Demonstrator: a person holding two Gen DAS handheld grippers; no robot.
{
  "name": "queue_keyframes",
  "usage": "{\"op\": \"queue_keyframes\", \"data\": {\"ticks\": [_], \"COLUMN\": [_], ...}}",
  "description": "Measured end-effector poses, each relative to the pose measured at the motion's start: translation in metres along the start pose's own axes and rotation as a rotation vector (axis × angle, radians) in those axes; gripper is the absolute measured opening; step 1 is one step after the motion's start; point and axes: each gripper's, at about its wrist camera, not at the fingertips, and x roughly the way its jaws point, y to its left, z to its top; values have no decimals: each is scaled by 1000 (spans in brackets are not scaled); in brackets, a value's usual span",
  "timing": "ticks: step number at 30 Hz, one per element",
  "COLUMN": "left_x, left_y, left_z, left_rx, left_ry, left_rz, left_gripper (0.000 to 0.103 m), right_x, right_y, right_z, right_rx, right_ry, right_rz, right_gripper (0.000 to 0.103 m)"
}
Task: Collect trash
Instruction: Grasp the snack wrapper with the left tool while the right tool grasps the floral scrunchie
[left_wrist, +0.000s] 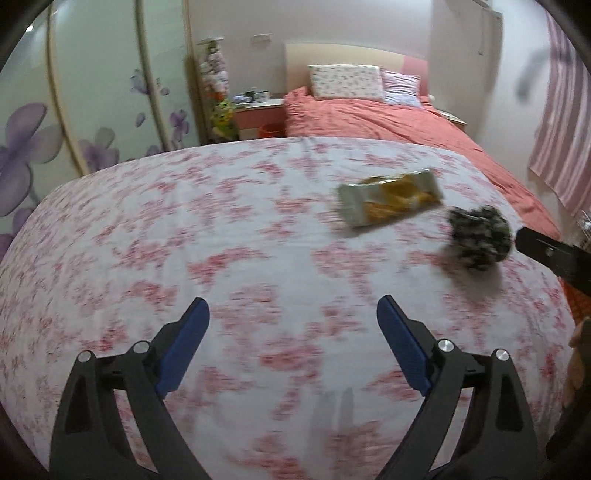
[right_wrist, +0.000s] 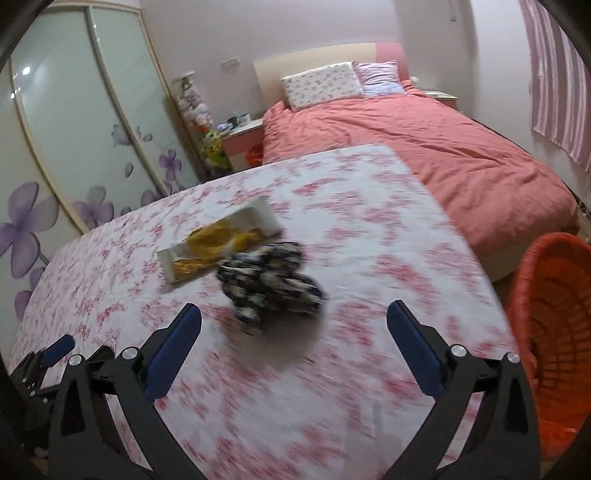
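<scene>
A white and yellow snack wrapper (left_wrist: 389, 197) (right_wrist: 221, 243) lies flat on the table's pink-flowered cloth (left_wrist: 221, 240) (right_wrist: 369, 229). Right beside it sits a crumpled black-and-white wad (left_wrist: 480, 240) (right_wrist: 269, 284). My left gripper (left_wrist: 293, 306) is open over bare cloth, with both pieces ahead to its right. My right gripper (right_wrist: 294, 308) is open too, nothing between its blue pads, and the wad lies just ahead of it. In the left wrist view one of the right gripper's fingers (left_wrist: 550, 254) reaches in beside the wad.
An orange woven basket (right_wrist: 554, 332) stands by the table's right edge. Behind the table are a bed with a coral cover (right_wrist: 443, 147) and pillows, a bedside table (right_wrist: 243, 136), and a wardrobe with purple flowers (right_wrist: 74, 147) on the left.
</scene>
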Motion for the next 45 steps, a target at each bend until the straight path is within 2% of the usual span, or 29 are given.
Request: {"op": "queue_keyframes", "data": {"ticks": [4,8,10,12,13,14,16,23,29,33,36,38,40,43,45], "left_x": [4,8,11,13,14,15,16,36,71,98,114,124,128,129,124], "left_y": [19,27,27,27,26,24,19,-26,-74,-92,-98,-98,-95,-87,-86], "left_z": [-1,-3,-3,-3,-3,-2,0,37,80,93,97,99,98,93,90], "left_rx": [-37,-52,-55,-58,-58,-58,-55,28,160,241,276,269,241,140,121], "left_ry": [1,3,8,11,12,12,7,-35,-60,-48,-19,14,45,124,122], "left_rz": [13,11,8,3,-1,-7,-21,-57,-80,-48,-52,-81,-125,-261,-305], "left_gripper": [90,90,90,90,90,90,90,92,94,94,94,94,85,73,70], "right_x": [23,38,42,46,50,52,47,24,23,24,25,26,27,27,28], "right_y": [21,28,29,29,29,27,21,-8,-20,-24,-24,-25,-25,-25,-26], "right_z": [8,12,13,13,11,10,5,-10,-11,-10,-10,-9,-10,-9,-10], "right_rx": [-44,-52,-54,-63,-78,-88,-80,-14,4,13,8,8,10,10,13], "right_ry": [7,28,31,39,63,86,88,68,70,74,75,76,77,77,77], "right_rz": [-50,-65,-74,-80,-87,-91,-83,-91,-70,-52,-48,-47,-46,-46,-45], "right_gripper": [100,99,93,68,44,30,23,22,22,22,22,22,22,22,22]}}
